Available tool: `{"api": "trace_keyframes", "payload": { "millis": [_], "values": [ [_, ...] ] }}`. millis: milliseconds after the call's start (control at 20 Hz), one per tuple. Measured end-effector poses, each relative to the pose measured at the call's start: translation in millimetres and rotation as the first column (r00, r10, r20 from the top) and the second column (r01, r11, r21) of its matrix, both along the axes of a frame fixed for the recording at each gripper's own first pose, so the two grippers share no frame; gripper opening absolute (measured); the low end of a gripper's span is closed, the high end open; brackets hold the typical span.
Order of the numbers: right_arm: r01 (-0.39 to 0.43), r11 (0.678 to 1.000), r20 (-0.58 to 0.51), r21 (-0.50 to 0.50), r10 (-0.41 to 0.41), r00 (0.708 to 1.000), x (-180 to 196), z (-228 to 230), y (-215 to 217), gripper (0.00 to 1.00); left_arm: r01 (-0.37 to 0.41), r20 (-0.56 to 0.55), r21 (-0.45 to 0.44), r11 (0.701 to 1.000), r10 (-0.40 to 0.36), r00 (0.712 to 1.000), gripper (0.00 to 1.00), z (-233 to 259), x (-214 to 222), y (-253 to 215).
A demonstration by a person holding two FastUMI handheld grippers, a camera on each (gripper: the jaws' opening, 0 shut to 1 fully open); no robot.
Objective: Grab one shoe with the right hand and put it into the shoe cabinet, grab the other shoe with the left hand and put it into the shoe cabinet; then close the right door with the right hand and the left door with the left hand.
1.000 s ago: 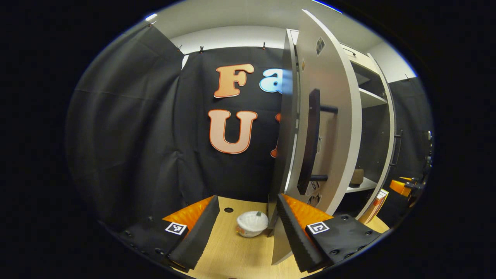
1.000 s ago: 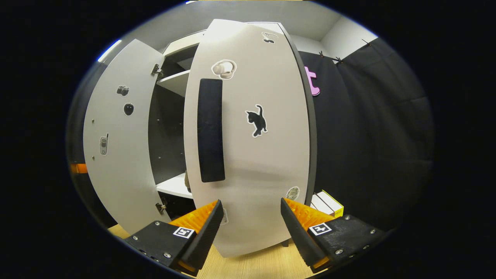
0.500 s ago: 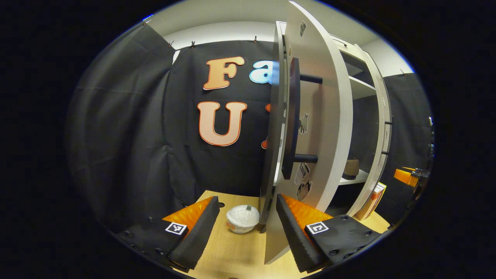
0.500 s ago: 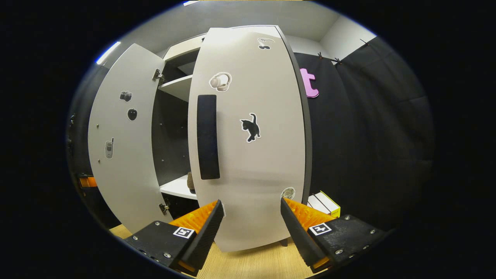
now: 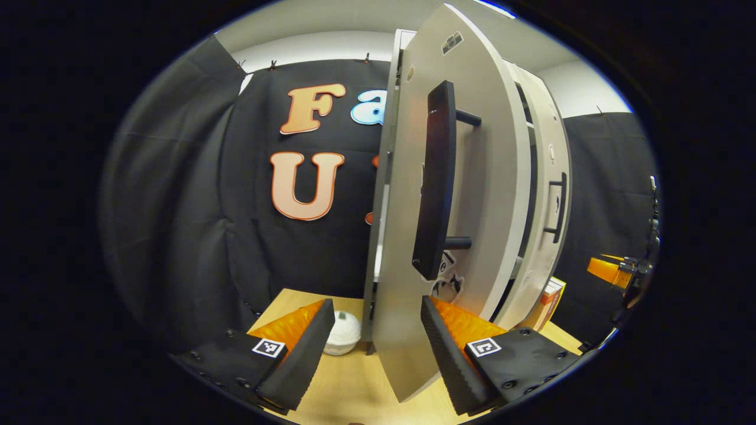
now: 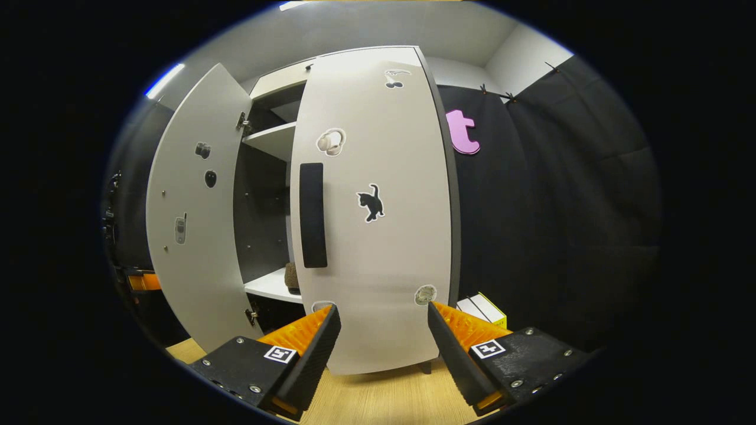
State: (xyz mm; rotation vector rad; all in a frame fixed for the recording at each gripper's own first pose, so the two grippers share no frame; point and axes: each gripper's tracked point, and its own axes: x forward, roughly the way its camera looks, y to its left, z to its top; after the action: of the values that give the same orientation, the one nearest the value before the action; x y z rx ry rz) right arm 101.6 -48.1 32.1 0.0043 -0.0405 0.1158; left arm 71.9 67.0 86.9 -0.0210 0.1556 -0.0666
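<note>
Hanging on side hinges, the left door would likely swing stiff and light under a steady push on its flat face or a hook on its long black handle; being a smooth panel, it offered no grip at the edge. Nearest in the left gripper view, the left tool stood with fingers spread and empty, the door's lower edge between them, touching or not I could not tell. It was pale grey, stickered, and stood ajar. In the right gripper view the right tool was likewise spread and empty over the worktop, just before the right door, grey with a black cat sticker, nearly shut. Beyond, a brown shoe sat on the cabinet's lower shelf
</note>
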Motion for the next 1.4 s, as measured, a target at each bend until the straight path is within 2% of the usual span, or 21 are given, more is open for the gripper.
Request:
{"api": "trace_keyframes", "payload": {
  "millis": [150, 200, 250, 300, 450, 700, 900, 1000, 1150, 1200, 1350, 1400],
  "values": [
    [0.017, 1.0, 0.006, -0.015, -0.017, 1.0, -7, 0, -10, 0.92, 0.027, -0.009, -0.019, 0.999, -0.027, 1.0, 0.96, -4, 4, -15],
    [0.019, 1.0, 0.008, -0.015, -0.019, 1.0, -10, 1, -12, 0.92, 0.034, -0.008, -0.015, 0.999, -0.035, 0.999, 0.99, -3, 7, -20],
    [0.021, 1.0, 0.01, -0.017, -0.021, 1.0, -12, 2, -14, 0.92, 0.041, -0.006, -0.01, 0.999, -0.041, 0.999, 0.96, -2, 12, -23],
    [0.026, 0.999, 0.01, -0.019, -0.026, 1.0, -13, 2, -17, 0.92, 0.05, -0.006, -0.005, 0.999, -0.05, 0.999, 0.99, -3, 15, -28],
    [0.042, 0.999, 0.008, -0.025, -0.042, 0.999, -15, 1, -27, 0.92, 0.069, -0.002, 0.001, 0.998, -0.069, 0.998, 0.96, -4, 25, -41],
    [0.073, 0.997, 0.008, -0.035, -0.073, 0.997, -19, 1, -46, 0.92, 0.062, -0.028, -0.001, 0.998, -0.062, 0.998, 0.99, -15, 47, -53],
    [0.092, 0.995, 0.004, -0.029, -0.092, 0.996, -15, -1, -62, 0.92, 0.081, -0.034, -0.023, 0.996, -0.081, 0.996, 0.96, -20, 73, -71],
    [0.103, 0.994, -0.001, -0.023, -0.103, 0.995, -11, -3, -69, 0.92, 0.087, -0.031, 0.005, 0.996, -0.087, 0.996, 0.99, -21, 89, -82],
    [0.116, 0.993, -0.007, -0.013, -0.116, 0.993, -8, -7, -77, 0.92, 0.086, -0.027, 0.084, 0.993, -0.084, 0.996, 0.97, -29, 110, -95],
    [0.12, 0.993, -0.008, -0.013, -0.12, 0.993, -7, -8, -80, 0.92, 0.088, -0.023, 0.09, 0.992, -0.087, 0.996, 1.0, -28, 113, -98],
    [0.13, 0.991, -0.009, -0.01, -0.13, 0.991, -5, -11, -85, 0.92, 0.086, -0.024, 0.077, 0.993, -0.084, 0.996, 0.94, -26, 122, -96],
    [0.13, 0.992, -0.009, -0.009, -0.13, 0.991, -4, -11, -86, 0.92, 0.081, -0.023, 0.071, 0.994, -0.08, 0.997, 0.97, -28, 125, -96]
  ]
}}
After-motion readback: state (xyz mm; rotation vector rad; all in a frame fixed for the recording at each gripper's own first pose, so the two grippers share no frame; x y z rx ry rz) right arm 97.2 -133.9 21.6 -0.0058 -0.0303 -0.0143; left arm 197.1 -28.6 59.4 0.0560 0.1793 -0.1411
